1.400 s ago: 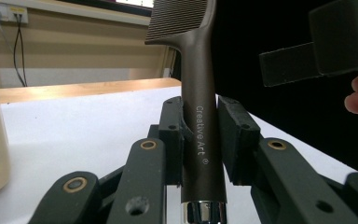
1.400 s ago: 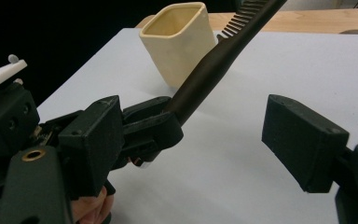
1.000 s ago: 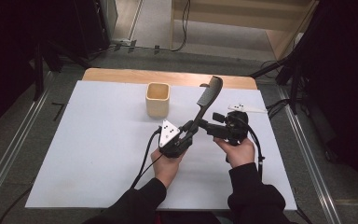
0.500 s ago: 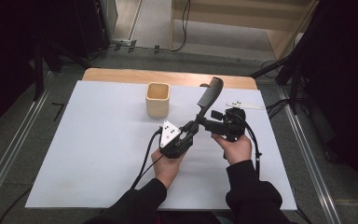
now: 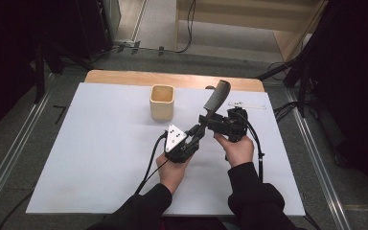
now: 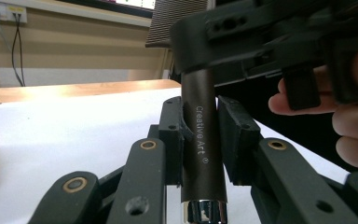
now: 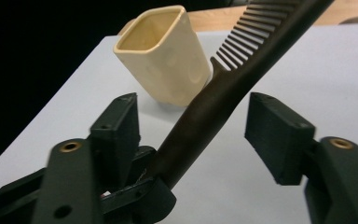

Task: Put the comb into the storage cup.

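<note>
White sheet [image 5: 100,158] over a wooden tabletop [image 5: 124,76], wood strip bare along far edge. Grey floor [image 5: 24,139] around, metal rails [image 5: 9,158] either side. Black cables [image 5: 189,28] trailing on floor beyond. Light wooden furniture [image 5: 249,14] at back. Dark curtains left and right. Beige wall [image 6: 74,46] with white socket strip [image 6: 4,11] behind.

The left gripper [image 6: 199,140] clamps the dark handle of a comb [image 6: 202,140], lettered "Creative Art", upright between its pads above a white table [image 6: 74,126]. The right gripper [image 6: 279,42] and a hand's fingers [image 6: 354,121] crowd the handle's upper end.
</note>
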A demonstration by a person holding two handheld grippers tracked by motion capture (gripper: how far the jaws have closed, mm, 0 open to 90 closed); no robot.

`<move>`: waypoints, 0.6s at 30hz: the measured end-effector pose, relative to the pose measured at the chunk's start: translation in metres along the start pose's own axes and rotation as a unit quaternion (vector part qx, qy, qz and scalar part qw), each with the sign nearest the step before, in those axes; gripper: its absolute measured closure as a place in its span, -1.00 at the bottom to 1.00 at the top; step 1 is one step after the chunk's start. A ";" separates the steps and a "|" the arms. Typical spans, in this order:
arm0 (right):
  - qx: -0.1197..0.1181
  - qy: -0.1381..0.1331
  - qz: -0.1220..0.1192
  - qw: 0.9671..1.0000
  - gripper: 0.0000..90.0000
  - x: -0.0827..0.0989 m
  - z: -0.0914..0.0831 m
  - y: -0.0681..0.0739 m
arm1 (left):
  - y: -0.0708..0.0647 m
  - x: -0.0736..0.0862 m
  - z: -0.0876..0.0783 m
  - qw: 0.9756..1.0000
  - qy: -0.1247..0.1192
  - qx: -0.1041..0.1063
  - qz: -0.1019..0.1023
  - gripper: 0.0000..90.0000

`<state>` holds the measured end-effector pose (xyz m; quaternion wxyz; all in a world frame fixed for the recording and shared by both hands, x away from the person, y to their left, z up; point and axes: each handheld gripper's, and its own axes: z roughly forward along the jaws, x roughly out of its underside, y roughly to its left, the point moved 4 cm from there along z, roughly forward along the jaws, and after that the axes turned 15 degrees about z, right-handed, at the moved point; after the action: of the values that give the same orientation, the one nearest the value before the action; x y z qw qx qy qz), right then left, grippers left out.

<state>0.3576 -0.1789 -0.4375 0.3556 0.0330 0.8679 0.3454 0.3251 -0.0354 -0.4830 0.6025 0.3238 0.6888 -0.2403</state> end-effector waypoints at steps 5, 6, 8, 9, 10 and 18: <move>0.002 0.011 0.029 1.000 0.12 -0.001 0.004 0.000 | 0.000 0.000 0.000 1.000 0.002 -0.001 0.003 0.61; 0.006 0.015 0.033 0.999 0.17 0.000 0.004 0.000 | -0.001 0.000 0.000 1.000 0.001 0.001 0.002 0.61; 0.014 0.019 0.033 0.999 0.25 0.001 0.006 0.000 | -0.001 0.001 0.000 1.000 0.003 0.000 0.002 0.61; 0.016 0.022 0.036 0.999 0.27 0.001 0.006 0.000 | -0.001 0.002 0.000 1.000 0.005 0.000 0.002 0.61; 0.016 0.025 0.043 0.999 0.29 0.001 0.006 0.000 | -0.001 0.002 0.000 1.000 0.005 0.001 0.002 0.61; 0.003 0.043 0.086 0.995 0.41 -0.001 0.005 -0.002 | -0.002 0.004 0.001 1.000 0.009 0.003 0.002 0.61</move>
<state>0.3620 -0.1779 -0.4404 0.2870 0.0938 0.8773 0.3730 0.3240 -0.0365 -0.4870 0.5960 0.3288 0.6928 -0.2382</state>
